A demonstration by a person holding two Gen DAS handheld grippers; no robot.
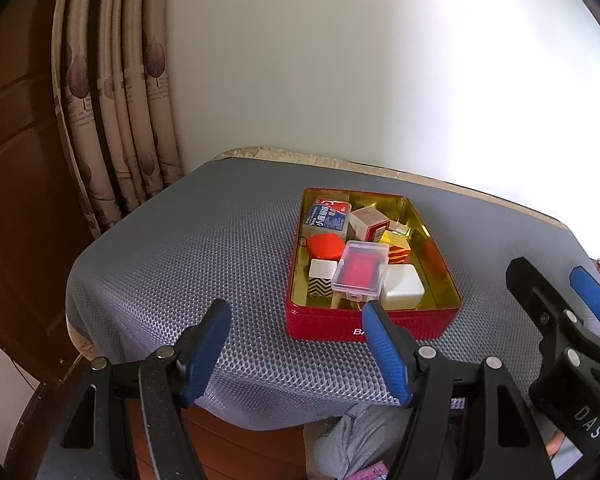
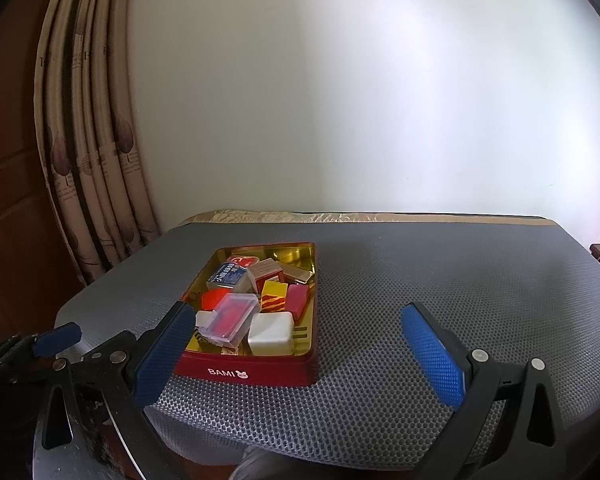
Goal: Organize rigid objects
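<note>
— Nearest the cameras, what are the two tools doing?

— Both hang over the near edge of the table. The left gripper (image 1: 296,356) has its blue pads spread wide with only the grey mat (image 1: 172,248) between them. The right gripper (image 2: 300,352) is just as wide apart and also holds nothing.

— And just past them?

— The red tin (image 2: 256,374), lid off, sits on the mat close to the near edge, a little ahead of both tools. Inside, a clear plastic case (image 1: 360,274) lies on top, tilted over a white cube (image 1: 402,290) and a zigzag-patterned block (image 1: 320,280). Behind come an orange-red piece (image 1: 326,246), a yellow striped block (image 1: 398,250), a blue-and-white box (image 1: 326,220) and a cardboard-coloured box (image 1: 368,222).

— So how far along is it?

— My guess is near the end: nothing loose shows on the mat, everything is in the tin. But the pieces lie jumbled, so tidying them or fitting a lid, which I cannot see, may remain.

— Beyond that?

— Bare mat, a curtain (image 2: 88,168) and a plain wall.
</note>
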